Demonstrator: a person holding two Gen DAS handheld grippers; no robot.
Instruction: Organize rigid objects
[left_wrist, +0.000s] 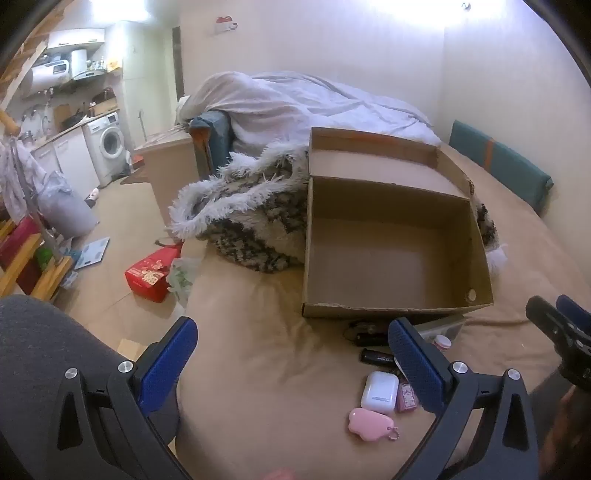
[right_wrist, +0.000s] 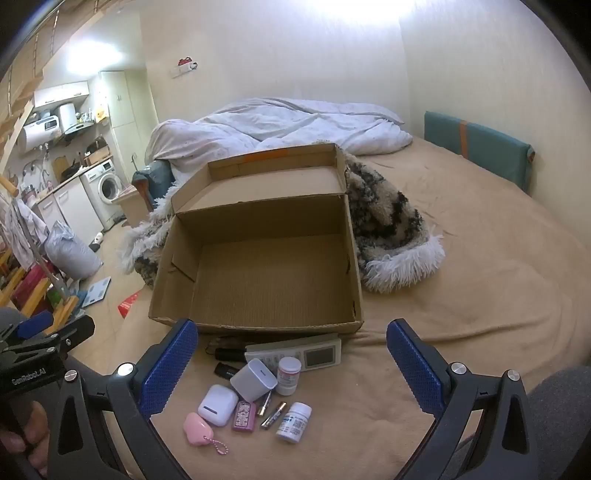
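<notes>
An open, empty cardboard box (right_wrist: 258, 266) (left_wrist: 391, 251) sits on the tan bed. In front of it lie small items: a white remote (right_wrist: 295, 356), two white pill bottles (right_wrist: 294, 422) (right_wrist: 288, 374), a white charger cube (right_wrist: 254, 379), a white earbud case (right_wrist: 218, 405) (left_wrist: 378, 393), a pink heart-shaped case (right_wrist: 197, 430) (left_wrist: 370, 424), a pink lighter (right_wrist: 244, 416), batteries (right_wrist: 274, 414) and black sticks (right_wrist: 229, 354). My right gripper (right_wrist: 291, 363) hovers open above the pile. My left gripper (left_wrist: 293, 358) is open too, left of the items.
A fluffy patterned blanket (right_wrist: 388, 229) lies behind the box, a white duvet (right_wrist: 295, 125) farther back. A green cushion (right_wrist: 480, 147) leans on the wall. The bed's left edge drops to a floor with a red bag (left_wrist: 147, 277). Kitchen units stand far left.
</notes>
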